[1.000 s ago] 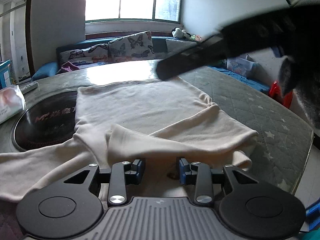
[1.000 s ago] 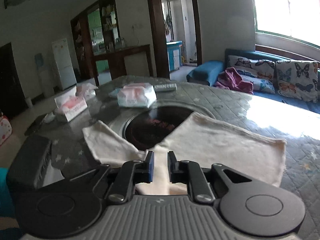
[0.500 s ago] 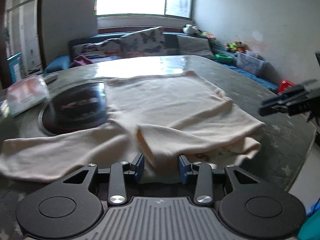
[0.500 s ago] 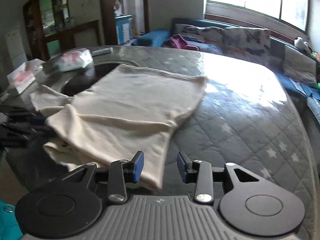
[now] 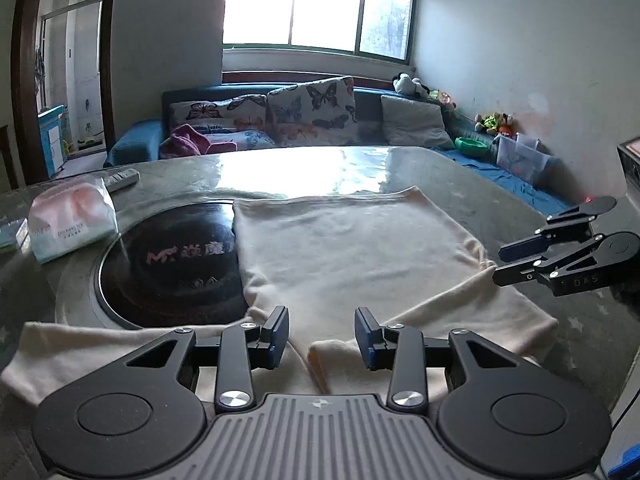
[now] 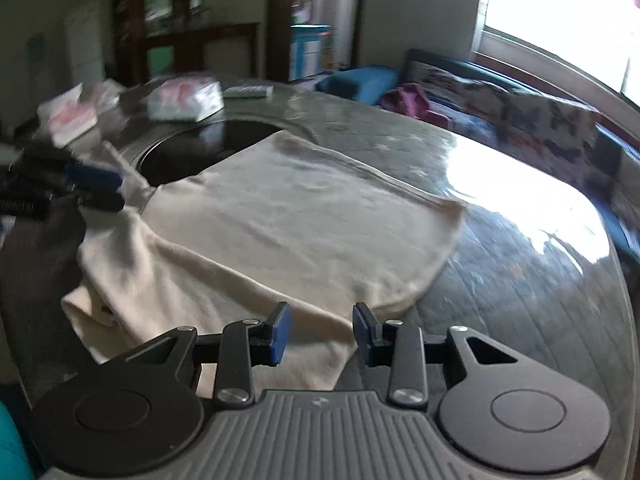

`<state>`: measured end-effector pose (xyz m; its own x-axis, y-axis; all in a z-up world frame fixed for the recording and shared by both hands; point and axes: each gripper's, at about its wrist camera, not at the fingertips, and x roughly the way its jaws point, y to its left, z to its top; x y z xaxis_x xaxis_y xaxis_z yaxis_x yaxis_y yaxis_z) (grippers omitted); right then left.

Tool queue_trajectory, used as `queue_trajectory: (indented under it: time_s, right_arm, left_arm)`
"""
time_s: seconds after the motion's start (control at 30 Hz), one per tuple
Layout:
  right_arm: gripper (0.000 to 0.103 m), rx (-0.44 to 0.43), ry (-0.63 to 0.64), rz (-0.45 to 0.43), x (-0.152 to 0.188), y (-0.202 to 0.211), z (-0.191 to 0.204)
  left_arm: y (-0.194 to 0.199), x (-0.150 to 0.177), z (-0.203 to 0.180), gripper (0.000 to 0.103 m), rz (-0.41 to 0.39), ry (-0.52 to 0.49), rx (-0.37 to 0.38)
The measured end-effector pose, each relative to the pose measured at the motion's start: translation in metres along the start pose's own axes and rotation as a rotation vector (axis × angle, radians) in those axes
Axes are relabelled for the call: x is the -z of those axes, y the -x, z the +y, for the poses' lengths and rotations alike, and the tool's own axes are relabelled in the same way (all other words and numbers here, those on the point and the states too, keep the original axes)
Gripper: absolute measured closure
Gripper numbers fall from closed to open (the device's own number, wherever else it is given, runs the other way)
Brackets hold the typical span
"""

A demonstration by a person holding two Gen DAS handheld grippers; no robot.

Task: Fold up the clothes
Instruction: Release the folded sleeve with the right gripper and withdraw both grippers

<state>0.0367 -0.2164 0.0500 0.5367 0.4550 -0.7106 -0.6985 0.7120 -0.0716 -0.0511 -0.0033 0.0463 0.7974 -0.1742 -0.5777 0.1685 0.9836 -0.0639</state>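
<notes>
Cream knit garment (image 5: pixel 352 248) lies spread on the quilted grey table (image 5: pixel 500 204), one sleeve folded across it, its left side overlapping the round black hotplate (image 5: pixel 172 264) while bare tabletop stays free beyond its far hem. Left gripper (image 5: pixel 322 334) and right gripper (image 6: pixel 320 330) hover at the near edges, jaws spread, pinching nothing. Two tissue packs (image 6: pixel 184 100) and one remote (image 5: pixel 120 178) sit past the hotplate.
</notes>
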Motion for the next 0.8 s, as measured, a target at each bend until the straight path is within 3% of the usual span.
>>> queue_trajectory:
  time_s: [0.2, 0.37, 0.63, 0.8]
  right_arm:
    - [0.069, -0.051, 0.123, 0.052, -0.008, -0.016, 0.000]
    - [0.076, -0.084, 0.187, 0.096, -0.010, -0.023, -0.002]
    - [0.077, -0.120, 0.208, 0.130, -0.010, -0.026, -0.013]
    - [0.096, -0.109, 0.212, 0.125, -0.009, -0.025, -0.012]
  left_arm:
    - [-0.016, 0.007, -0.002, 0.064, 0.055, -0.030, 0.014]
    - [-0.022, 0.011, -0.005, 0.069, 0.072, -0.066, 0.027]
    - [-0.022, 0.013, -0.009, 0.088, 0.065, -0.103, 0.026]
    - [-0.017, 0.011, -0.013, 0.095, 0.038, -0.121, 0.017]
